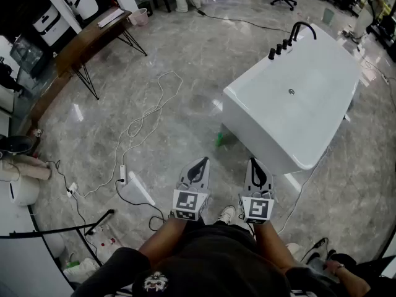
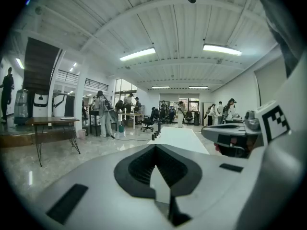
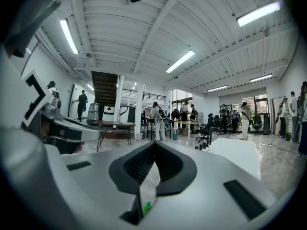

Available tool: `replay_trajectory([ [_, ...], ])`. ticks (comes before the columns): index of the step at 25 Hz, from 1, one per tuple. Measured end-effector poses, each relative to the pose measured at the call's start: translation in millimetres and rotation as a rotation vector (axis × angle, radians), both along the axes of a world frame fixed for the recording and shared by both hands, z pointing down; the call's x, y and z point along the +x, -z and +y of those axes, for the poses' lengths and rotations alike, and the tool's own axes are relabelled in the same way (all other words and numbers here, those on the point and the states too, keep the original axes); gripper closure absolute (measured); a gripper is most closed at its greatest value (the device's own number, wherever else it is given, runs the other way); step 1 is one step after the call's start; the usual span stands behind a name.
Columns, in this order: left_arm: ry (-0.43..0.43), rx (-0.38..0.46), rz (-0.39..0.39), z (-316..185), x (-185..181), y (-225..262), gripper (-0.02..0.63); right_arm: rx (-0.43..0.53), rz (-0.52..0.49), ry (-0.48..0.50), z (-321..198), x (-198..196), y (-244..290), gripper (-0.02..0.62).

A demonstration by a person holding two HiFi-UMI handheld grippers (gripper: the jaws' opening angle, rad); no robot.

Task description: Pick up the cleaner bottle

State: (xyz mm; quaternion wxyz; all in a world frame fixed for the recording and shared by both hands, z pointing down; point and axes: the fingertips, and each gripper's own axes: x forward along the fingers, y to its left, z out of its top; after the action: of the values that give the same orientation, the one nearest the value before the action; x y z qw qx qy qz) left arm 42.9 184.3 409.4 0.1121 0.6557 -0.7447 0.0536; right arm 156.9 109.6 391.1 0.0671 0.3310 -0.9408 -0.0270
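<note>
A small green bottle (image 1: 221,139) stands on the marble floor against the near-left corner of the white bathtub (image 1: 297,98). It also shows as a green speck (image 3: 147,207) through the slit between the right gripper's jaws. My left gripper (image 1: 199,164) and right gripper (image 1: 254,163) are held side by side, close to my body, well short of the bottle and above the floor. Both point forward and roughly level. The left gripper (image 2: 156,147) has its jaws together with nothing in them. The right gripper (image 3: 154,143) looks the same, tips meeting and empty.
Black taps (image 1: 296,33) stand on the tub's far rim. A white cable (image 1: 151,113) snakes over the floor to a power strip (image 1: 122,175) at the left. A wooden table (image 1: 93,33) on thin black legs stands far left. People and office chairs are in the distance.
</note>
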Motion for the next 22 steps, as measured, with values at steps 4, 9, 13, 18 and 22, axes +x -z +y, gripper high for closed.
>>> replay_trajectory([
  [4,-0.019,-0.002,-0.012,-22,-34,-12,0.606,0.007,0.018,-0.021,-19,-32,-7,0.578],
  [9,-0.089,-0.001,-0.027,-56,-88,-18,0.606,-0.007,0.038,-0.079,-45,-76,-12,0.580],
  [13,-0.151,-0.018,-0.038,-80,-126,-36,0.606,-0.001,0.037,-0.122,-65,-114,-24,0.580],
  [18,-0.246,-0.037,-0.031,-117,-152,-51,0.606,-0.025,0.040,-0.212,-91,-134,-32,0.578],
  [22,-0.286,-0.049,-0.025,-144,-161,-71,0.607,-0.037,0.050,-0.244,-108,-142,-47,0.578],
])
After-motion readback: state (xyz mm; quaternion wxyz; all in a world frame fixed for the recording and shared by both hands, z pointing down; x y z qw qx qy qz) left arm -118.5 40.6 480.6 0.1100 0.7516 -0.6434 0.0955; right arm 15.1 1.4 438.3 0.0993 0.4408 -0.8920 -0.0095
